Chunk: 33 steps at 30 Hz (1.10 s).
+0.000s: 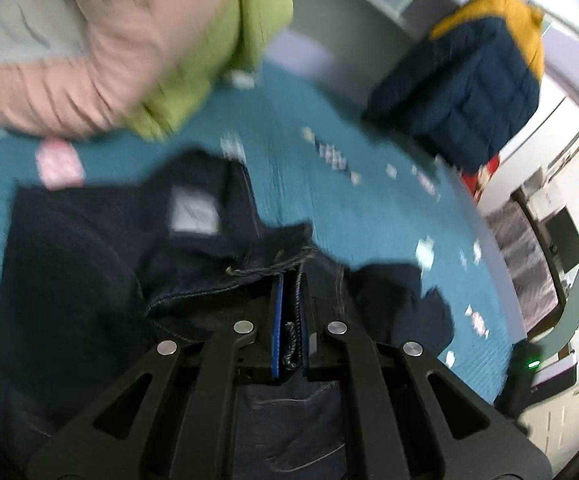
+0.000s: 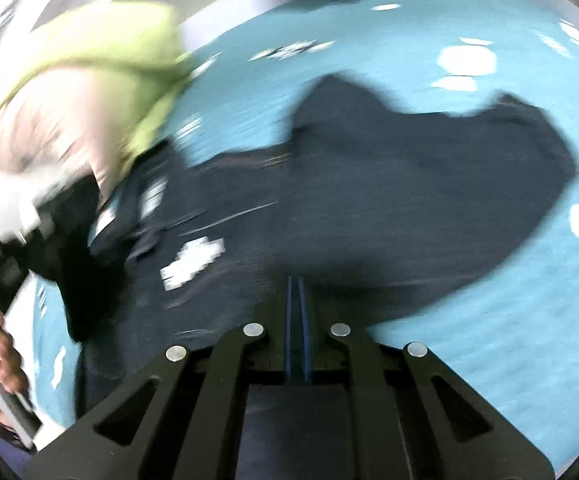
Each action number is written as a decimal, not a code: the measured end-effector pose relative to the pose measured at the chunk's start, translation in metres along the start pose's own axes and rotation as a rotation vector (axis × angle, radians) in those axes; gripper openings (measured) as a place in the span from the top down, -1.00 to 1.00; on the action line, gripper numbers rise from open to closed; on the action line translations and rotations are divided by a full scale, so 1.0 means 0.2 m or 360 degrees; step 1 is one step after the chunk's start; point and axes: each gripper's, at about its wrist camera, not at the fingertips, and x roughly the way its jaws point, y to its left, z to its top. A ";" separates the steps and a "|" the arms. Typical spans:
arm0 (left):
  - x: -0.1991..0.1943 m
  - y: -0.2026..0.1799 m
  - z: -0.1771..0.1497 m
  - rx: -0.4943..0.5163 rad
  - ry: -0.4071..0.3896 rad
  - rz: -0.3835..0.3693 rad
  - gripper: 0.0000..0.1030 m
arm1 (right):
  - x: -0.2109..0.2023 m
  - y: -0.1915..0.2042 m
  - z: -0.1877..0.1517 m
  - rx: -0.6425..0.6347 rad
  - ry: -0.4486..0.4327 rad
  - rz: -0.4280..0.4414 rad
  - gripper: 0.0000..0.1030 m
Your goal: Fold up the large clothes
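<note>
Dark navy jeans (image 1: 101, 248) lie spread on a teal quilted bed cover (image 1: 369, 200). My left gripper (image 1: 292, 280) is shut on the jeans' stitched waistband edge, and the cloth hangs between the fingers. In the right wrist view the same jeans (image 2: 389, 184) spread across the cover (image 2: 509, 320), blurred by motion. My right gripper (image 2: 297, 284) is shut, its fingers pressed together at the near edge of the jeans. I cannot tell if cloth is pinched between them.
A pink and green jacket (image 1: 137, 48) lies at the far left of the bed, also in the right wrist view (image 2: 89, 80). A navy and mustard puffer jacket (image 1: 477, 76) lies at the far right. The person's hand (image 2: 1, 352) holds the other gripper's handle.
</note>
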 end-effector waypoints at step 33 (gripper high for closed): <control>-0.15 0.32 -0.20 0.0020 0.0144 0.0384 -0.22 | -0.20 -0.91 0.34 0.0794 -0.0470 0.0129 0.92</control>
